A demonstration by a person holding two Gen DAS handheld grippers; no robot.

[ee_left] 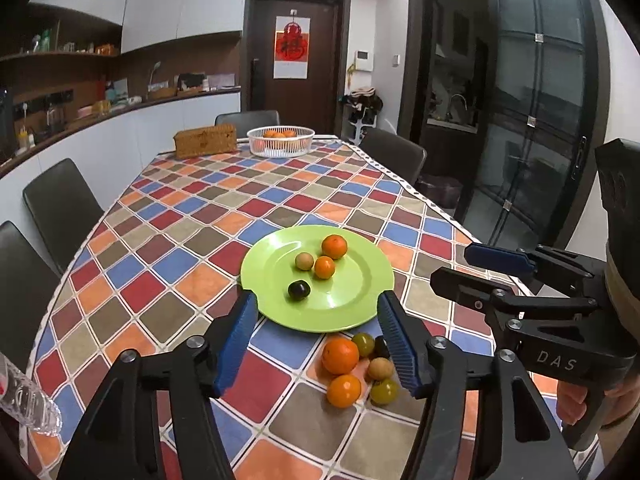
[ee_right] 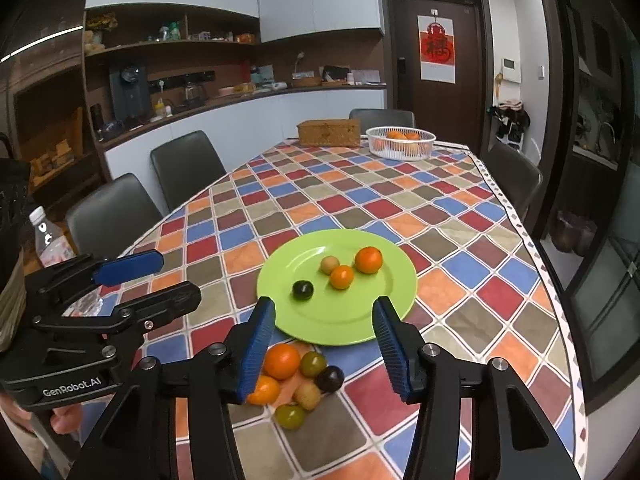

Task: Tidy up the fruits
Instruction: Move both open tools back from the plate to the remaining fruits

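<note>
A green plate (ee_left: 352,308) (ee_right: 360,320) on the checked tablecloth holds two oranges (ee_left: 334,246) (ee_right: 368,259), a tan fruit (ee_left: 304,261) and a dark plum (ee_left: 299,290) (ee_right: 303,290). Several loose fruits lie on the cloth in front of the plate: oranges (ee_left: 340,355) (ee_right: 282,361), green ones (ee_left: 384,391) (ee_right: 290,416), a tan one and a dark one. My left gripper (ee_left: 318,338) is open and empty just before the plate. My right gripper (ee_right: 324,344) is open and empty above the loose fruits. Each gripper shows in the other's view (ee_left: 480,268) (ee_right: 160,280).
A white basket (ee_left: 281,142) (ee_right: 401,142) with oranges and a wicker box (ee_left: 205,142) (ee_right: 329,132) stand at the table's far end. A plastic bottle (ee_left: 28,404) (ee_right: 52,244) stands at the left edge. Dark chairs surround the table.
</note>
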